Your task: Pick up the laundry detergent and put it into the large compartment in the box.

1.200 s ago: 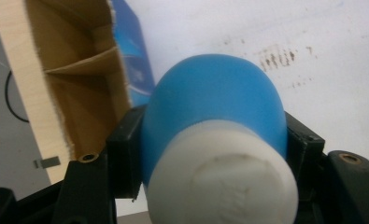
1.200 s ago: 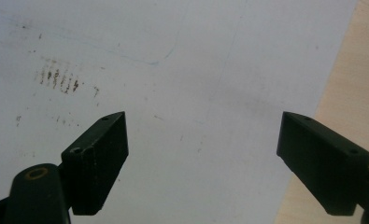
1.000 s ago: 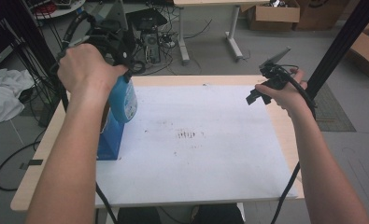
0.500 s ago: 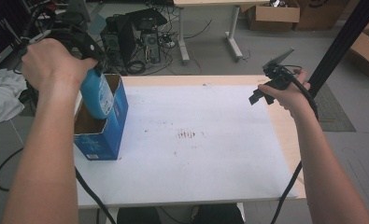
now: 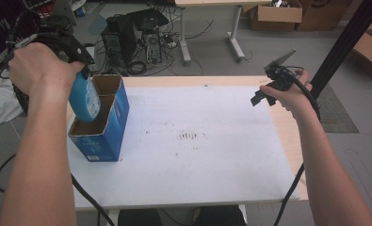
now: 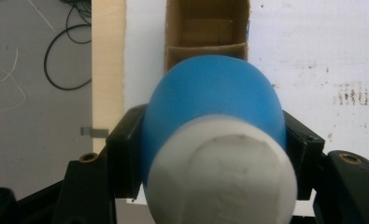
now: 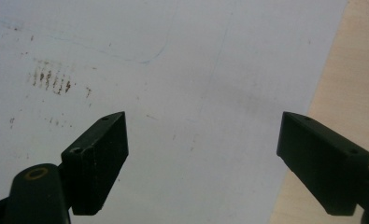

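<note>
A blue bottle (image 5: 84,100) with a white cap (image 6: 222,177) hangs over the open blue cardboard box (image 5: 109,136) at the table's left side. My left gripper (image 5: 77,70) is shut on the bottle (image 6: 212,98), its black jaws pressing both sides. The box (image 6: 205,28) has brown inner compartments and lies just below the bottle. My right gripper (image 5: 268,92) is held above the table's right side. Its jaws stand wide apart and open (image 7: 203,140), with nothing between them.
A white sheet (image 5: 188,141) with brown smudges (image 5: 187,135) covers the wooden table (image 5: 287,136). A computer tower (image 5: 141,33) and cables sit on the floor behind. A black stand pole (image 5: 343,47) rises at the right. Cardboard boxes (image 5: 273,14) lie farther back.
My left gripper has carried the blue bottle leftward and up, off the front of the box to above its open top. The right gripper has hardly moved.
</note>
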Motion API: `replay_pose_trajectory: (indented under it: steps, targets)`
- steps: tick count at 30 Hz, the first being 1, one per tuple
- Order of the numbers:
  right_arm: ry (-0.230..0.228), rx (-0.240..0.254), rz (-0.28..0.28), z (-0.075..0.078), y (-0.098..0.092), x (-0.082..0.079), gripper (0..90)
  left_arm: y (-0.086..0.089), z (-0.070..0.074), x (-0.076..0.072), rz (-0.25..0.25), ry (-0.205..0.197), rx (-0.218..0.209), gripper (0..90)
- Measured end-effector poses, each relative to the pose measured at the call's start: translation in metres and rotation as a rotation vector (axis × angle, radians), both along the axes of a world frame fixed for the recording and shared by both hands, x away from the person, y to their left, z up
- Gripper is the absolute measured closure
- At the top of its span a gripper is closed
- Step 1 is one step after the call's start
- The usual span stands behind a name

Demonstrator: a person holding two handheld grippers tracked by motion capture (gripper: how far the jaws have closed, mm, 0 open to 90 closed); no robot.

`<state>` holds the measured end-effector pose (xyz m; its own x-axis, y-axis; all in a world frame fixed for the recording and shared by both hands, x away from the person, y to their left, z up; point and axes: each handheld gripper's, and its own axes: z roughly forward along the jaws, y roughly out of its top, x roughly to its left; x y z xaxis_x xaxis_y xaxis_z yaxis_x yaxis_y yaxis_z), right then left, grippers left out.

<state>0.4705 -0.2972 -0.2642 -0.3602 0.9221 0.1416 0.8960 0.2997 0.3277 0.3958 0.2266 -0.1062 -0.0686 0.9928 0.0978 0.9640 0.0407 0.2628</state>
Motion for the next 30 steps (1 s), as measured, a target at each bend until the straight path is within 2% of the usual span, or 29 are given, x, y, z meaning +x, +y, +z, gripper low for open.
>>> replay_pose_trajectory:
  steps: [5,8,11,14,15,16,17,18,19,20,21,22,23,24,25,30]
  targets:
    - [0.002,0.0,-0.001,-0.001,0.0,0.0,16.6,0.004,-0.009,0.001,0.008,-0.007,-0.007,38.2]
    - [0.0,0.006,0.0,-0.001,0.0,0.0,16.6,0.006,-0.021,0.004,0.002,0.013,0.001,38.2]
    - [-0.001,0.003,0.002,-0.002,0.0,0.0,16.6,0.006,-0.027,0.005,0.001,0.014,-0.004,38.2]
    - [0.0,0.004,-0.003,-0.002,0.0,-0.001,16.6,0.006,-0.044,0.009,-0.006,0.034,-0.01,38.2]
    - [0.0,0.004,-0.003,-0.002,0.0,-0.001,16.6,0.006,-0.044,0.009,-0.006,0.034,-0.01,38.2]
    - [-0.002,0.004,0.003,-0.002,0.0,-0.001,16.6,0.005,-0.051,0.011,-0.01,0.048,-0.007,38.2]
    - [-0.002,0.004,0.003,-0.002,0.0,-0.001,16.6,0.005,-0.051,0.011,-0.01,0.048,-0.007,38.2]
    - [-0.006,0.003,0.011,-0.002,0.001,-0.002,16.6,0.005,-0.059,0.013,-0.011,0.058,-0.01,38.2]
    - [-0.006,0.003,0.011,-0.002,0.001,-0.002,16.6,0.005,-0.059,0.013,-0.011,0.058,-0.01,38.2]
    - [-0.009,0.004,0.014,-0.001,0.001,-0.003,16.6,0.005,-0.068,0.014,-0.013,0.066,-0.013,38.2]
    - [-0.009,0.004,0.014,-0.001,0.001,-0.003,16.6,0.005,-0.068,0.014,-0.013,0.066,-0.013,38.2]
    - [-0.011,0.003,0.012,0.0,0.001,-0.003,16.6,0.004,-0.076,0.016,-0.016,0.074,-0.012,38.2]
    - [-0.011,0.003,0.012,0.0,0.001,-0.003,16.6,0.004,-0.076,0.016,-0.016,0.074,-0.012,38.2]
    - [-0.012,0.004,0.012,0.0,0.0,-0.003,16.6,0.004,-0.083,0.017,-0.02,0.083,-0.012,38.2]
    - [-0.012,0.004,0.012,0.0,0.0,-0.003,16.6,0.004,-0.083,0.017,-0.02,0.083,-0.012,38.2]
    - [-0.012,0.005,0.013,0.0,0.0,-0.003,16.5,0.005,-0.104,0.02,-0.023,0.103,-0.019,38.2]
